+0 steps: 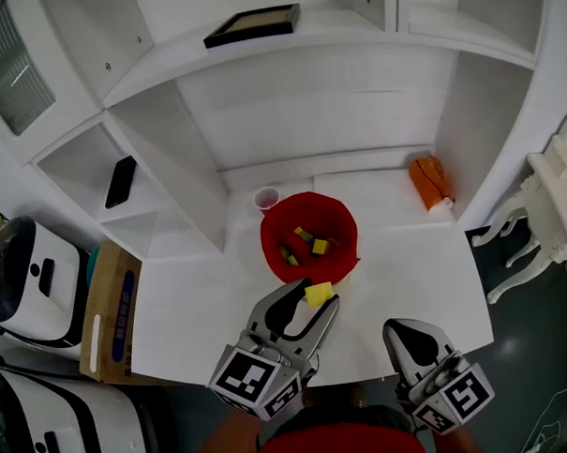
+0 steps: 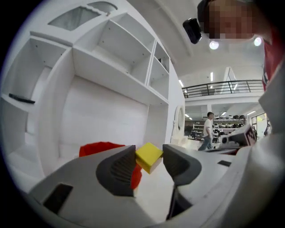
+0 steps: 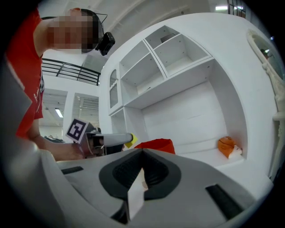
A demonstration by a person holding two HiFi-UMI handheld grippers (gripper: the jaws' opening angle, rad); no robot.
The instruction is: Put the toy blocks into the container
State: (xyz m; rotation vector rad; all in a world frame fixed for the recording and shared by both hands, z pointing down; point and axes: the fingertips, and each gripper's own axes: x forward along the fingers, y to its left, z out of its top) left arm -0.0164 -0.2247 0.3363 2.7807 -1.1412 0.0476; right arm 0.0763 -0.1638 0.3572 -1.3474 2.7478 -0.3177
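One yellow block (image 2: 148,156) is clamped in the left gripper (image 1: 318,296) at the near rim of the single red container (image 1: 306,206); at least three blocks (image 1: 318,247) lie inside. The right gripper (image 3: 142,156) is closed, empty.

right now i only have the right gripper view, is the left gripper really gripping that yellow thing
observer: Yes, the left gripper has a yellow block clamped between both jaws.
operator: is it over the container yet
observer: Not quite; from the head view it hangs at the red container's near rim.
operator: anything inside already
observer: Several blocks, yellow and green among them.
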